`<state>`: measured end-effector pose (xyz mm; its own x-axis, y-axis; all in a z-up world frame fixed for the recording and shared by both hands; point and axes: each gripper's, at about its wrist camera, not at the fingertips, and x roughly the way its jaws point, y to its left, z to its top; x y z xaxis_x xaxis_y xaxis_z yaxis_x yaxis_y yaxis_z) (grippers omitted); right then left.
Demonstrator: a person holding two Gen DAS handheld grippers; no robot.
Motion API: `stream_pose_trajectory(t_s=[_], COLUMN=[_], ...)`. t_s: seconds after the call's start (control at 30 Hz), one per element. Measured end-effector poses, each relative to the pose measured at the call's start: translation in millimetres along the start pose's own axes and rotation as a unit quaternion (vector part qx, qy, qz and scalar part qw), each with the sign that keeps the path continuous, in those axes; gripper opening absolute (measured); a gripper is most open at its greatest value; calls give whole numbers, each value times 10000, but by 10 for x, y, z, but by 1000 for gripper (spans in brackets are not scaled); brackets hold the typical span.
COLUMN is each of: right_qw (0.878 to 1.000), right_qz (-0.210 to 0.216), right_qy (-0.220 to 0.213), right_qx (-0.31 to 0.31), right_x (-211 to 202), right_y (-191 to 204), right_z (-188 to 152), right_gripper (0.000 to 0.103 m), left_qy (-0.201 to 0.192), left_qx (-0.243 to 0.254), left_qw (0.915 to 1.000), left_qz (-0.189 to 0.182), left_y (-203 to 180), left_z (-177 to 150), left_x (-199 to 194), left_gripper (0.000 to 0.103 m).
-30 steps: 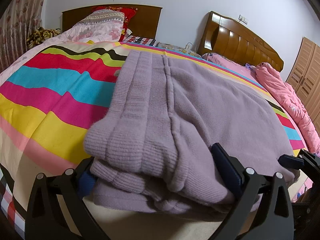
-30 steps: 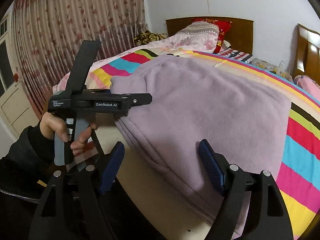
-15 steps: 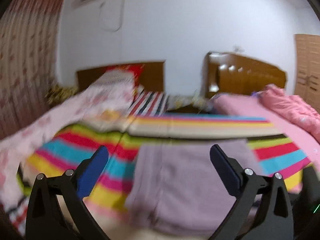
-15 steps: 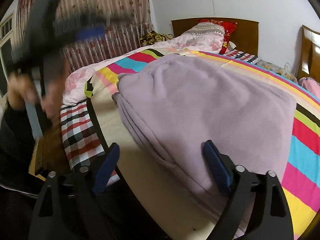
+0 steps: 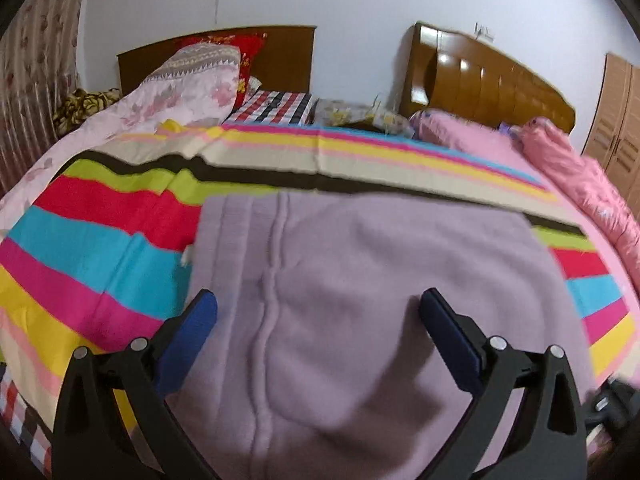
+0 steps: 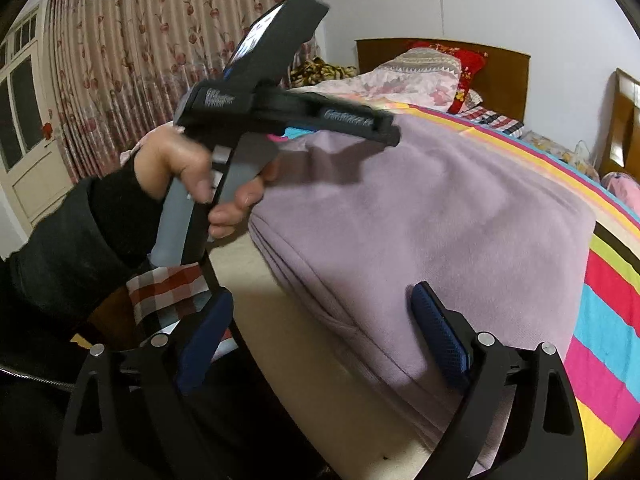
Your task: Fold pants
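Note:
The lilac knit pants (image 5: 360, 300) lie folded in a flat stack on the striped bedspread (image 5: 100, 248), near the bed's front edge. My left gripper (image 5: 320, 328) is open and empty, hovering above the stack's near part. In the right wrist view the pants (image 6: 440, 220) fill the middle, and my right gripper (image 6: 324, 340) is open and empty, low at the stack's near corner with its right fingertip (image 6: 436, 328) beside the fabric. The left gripper's body (image 6: 280, 108), held in a hand, hangs over the stack's left side.
Pillows and a floral quilt (image 5: 180, 92) lie at the head of the bed. A second bed with pink bedding (image 5: 560, 168) stands to the right, with a wooden wardrobe (image 5: 616, 120) beyond. A curtain (image 6: 140, 60) and a door (image 6: 24, 120) are to the left.
My left gripper rose off the stack's near edge, swung up and came back down above the folded pants. My right gripper stayed almost still, open.

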<state>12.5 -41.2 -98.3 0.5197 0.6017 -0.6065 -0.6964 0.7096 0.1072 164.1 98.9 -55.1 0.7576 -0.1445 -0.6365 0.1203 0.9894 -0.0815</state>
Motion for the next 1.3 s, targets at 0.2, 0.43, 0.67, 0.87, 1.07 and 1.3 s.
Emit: stream_pose_trajectory(t_s=[0.2,0.43,0.67,0.87,1.07,1.3], right_qw=[9980,9948,9815,9863,9790,9781], right_qz=[-263,413,440,90,17,-204], right_qy=[-401,286,-415,364,-248,-154], right_qx=[409,885,1816,1605,2023,2068], right_x=[-288,297,64,493,247,264], right_y=[-630,-1638,-2064,-2175,-2260,-2442], right_z=[384,672,830,777,870,755], right_gripper=[86,77,87,80,88,88], left_qy=[-119,-218,-229,-224,-215,-204], left_qx=[-170,-324,-357,-314,-296,-263], left_qw=[9994,9982,9978,9982,9983,9986], left_qz=[-291,-460,-514,-462,-443,-409], left_y=[101,123,129,133,117,112], left_z=[-36,-79,-74,-70,-72,-74], left_x=[-22,-87,-81,-64,-69,-67], left_gripper=[101,101,101,101,101,101])
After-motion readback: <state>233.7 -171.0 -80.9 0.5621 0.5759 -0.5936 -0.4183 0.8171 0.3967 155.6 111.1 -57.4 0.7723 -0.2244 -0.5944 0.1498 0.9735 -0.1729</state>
